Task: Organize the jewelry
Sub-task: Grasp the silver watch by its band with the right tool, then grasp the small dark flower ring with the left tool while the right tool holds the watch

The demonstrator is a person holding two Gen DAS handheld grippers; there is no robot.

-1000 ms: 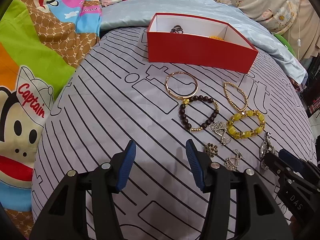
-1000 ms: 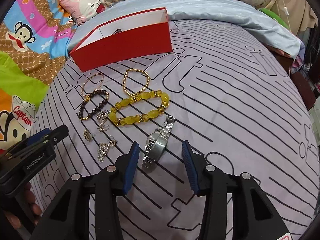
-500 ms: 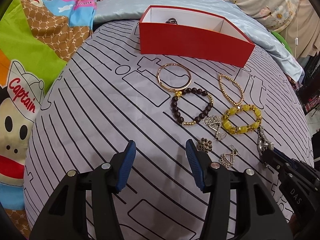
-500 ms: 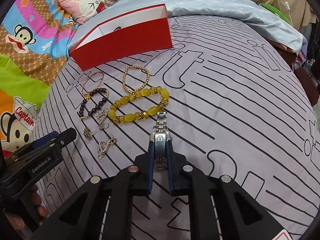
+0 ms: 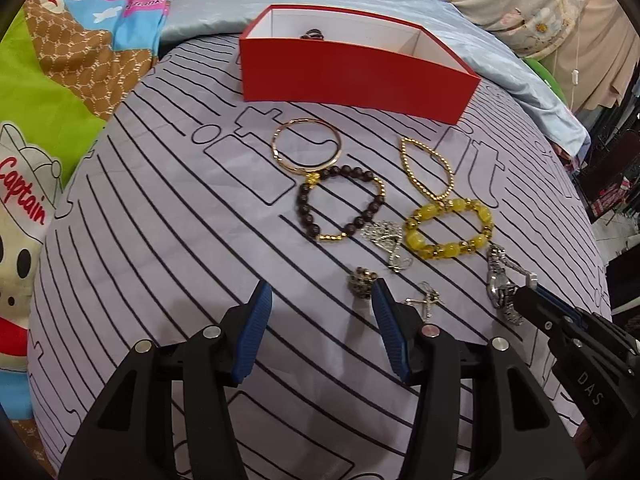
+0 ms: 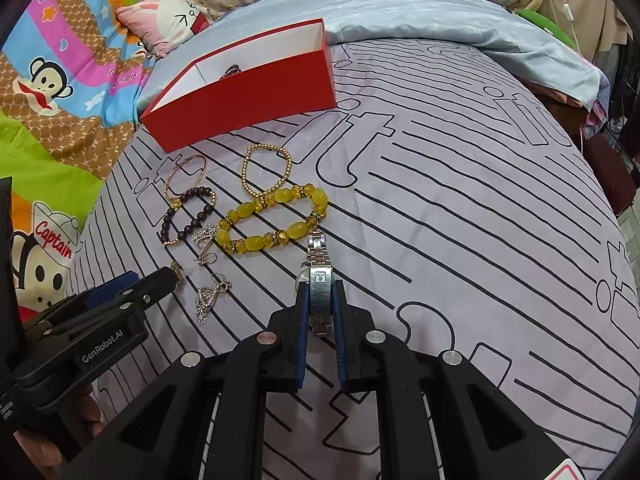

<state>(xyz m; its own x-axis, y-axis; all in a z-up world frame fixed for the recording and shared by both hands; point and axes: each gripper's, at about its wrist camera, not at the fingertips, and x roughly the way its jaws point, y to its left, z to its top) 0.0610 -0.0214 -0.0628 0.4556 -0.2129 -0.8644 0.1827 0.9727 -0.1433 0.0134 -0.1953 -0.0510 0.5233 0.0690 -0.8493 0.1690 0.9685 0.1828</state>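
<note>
My right gripper (image 6: pixel 319 292) is shut on a silver watch (image 6: pixel 318 280) near the bed sheet; it also shows in the left wrist view (image 5: pixel 502 286). My left gripper (image 5: pixel 322 300) is open and empty, just short of a small round earring (image 5: pixel 362 277). On the sheet lie a gold bangle (image 5: pixel 307 150), a dark bead bracelet (image 5: pixel 340 208), a gold bead chain (image 5: pixel 426 168), a yellow bead bracelet (image 5: pixel 448 228) and silver earrings (image 5: pixel 388 240). A red box (image 5: pixel 356 76) with a dark piece inside stands behind them.
The grey striped sheet (image 6: pixel 460 220) covers the bed. A cartoon monkey blanket (image 5: pixel 60 100) lies at the left, a light blue cover (image 6: pixel 440 12) behind the box. The bed's edge drops off at the right.
My right gripper closed on the silver watch and has lifted it slightly. My left gripper moved forward toward the jewelry, still open.
</note>
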